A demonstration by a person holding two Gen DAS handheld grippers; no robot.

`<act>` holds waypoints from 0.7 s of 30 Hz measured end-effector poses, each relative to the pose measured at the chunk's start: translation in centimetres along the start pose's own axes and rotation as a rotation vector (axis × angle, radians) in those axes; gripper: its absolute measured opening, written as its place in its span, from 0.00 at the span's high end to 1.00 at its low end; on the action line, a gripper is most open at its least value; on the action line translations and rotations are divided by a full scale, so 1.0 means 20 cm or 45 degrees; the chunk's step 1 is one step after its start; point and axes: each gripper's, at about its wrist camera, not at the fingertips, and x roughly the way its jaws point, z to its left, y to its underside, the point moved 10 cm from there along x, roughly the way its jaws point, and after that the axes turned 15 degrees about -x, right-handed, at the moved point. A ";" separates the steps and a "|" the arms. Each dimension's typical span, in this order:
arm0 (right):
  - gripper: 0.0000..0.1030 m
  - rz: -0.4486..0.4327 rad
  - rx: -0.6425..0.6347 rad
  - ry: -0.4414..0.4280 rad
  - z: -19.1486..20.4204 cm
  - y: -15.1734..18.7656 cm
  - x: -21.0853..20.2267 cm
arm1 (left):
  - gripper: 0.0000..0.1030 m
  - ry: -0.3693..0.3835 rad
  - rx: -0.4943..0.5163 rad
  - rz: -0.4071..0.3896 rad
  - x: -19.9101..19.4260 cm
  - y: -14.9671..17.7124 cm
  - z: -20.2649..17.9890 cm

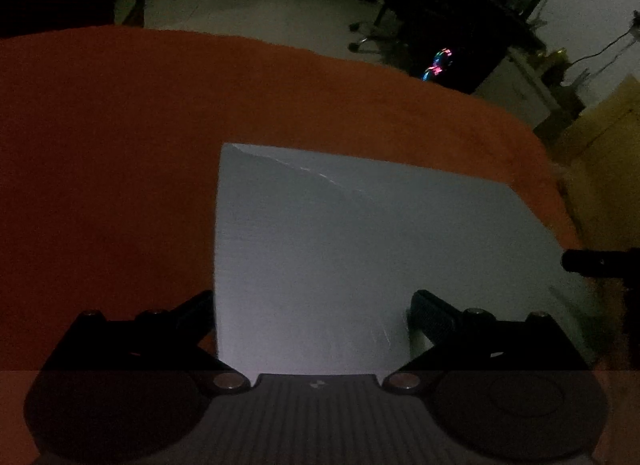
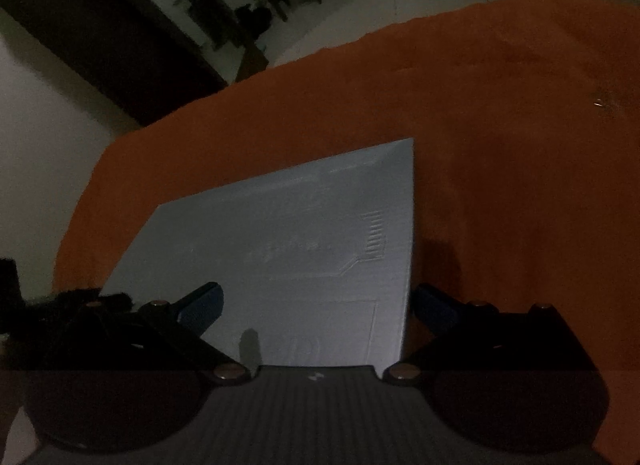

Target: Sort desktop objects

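A flat grey board (image 1: pixel 360 249) lay on the orange-covered worktop (image 1: pixel 120 145). The left claw (image 1: pixel 312 317) and right claw (image 2: pixel 316 309), both spread wide and empty, hovered over the board's opposite side edges, probably to lift it level between them.

Both wrist cameras hung close above the orange-covered counter (image 1: pixel 120 145), tilted down and forward. The left view had the pale grey sheet (image 1: pixel 340 245) toward 3 o'clock; the right view had it (image 2: pixel 304 257) toward 9 o'clock. They shared that sheet and the dim room at 12 o'clock.
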 end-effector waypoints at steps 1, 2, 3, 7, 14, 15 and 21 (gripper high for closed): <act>0.00 -0.011 0.008 -0.002 0.00 0.01 -0.03 | 0.01 0.006 0.007 -0.003 -0.04 0.01 -0.02; 0.00 -0.017 0.010 -0.010 0.02 0.02 -0.07 | 0.01 0.013 0.014 -0.012 -0.08 0.03 -0.03; 0.00 -0.023 0.012 -0.019 0.05 0.03 -0.10 | 0.01 0.018 0.023 -0.015 -0.13 0.06 -0.03; 0.00 -0.042 0.011 -0.046 0.14 0.12 -0.28 | 0.01 0.045 0.063 -0.012 -0.31 0.15 -0.07; 0.00 -0.024 -0.034 -0.023 0.32 0.41 -0.56 | 0.01 0.065 0.131 -0.054 -0.46 0.36 -0.14; 0.00 -0.026 -0.031 -0.024 0.36 0.45 -0.59 | 0.01 0.054 0.125 -0.081 -0.48 0.40 -0.14; 0.00 -0.085 -0.142 0.084 0.50 0.73 -0.67 | 0.01 0.045 0.093 -0.080 -0.53 0.70 -0.10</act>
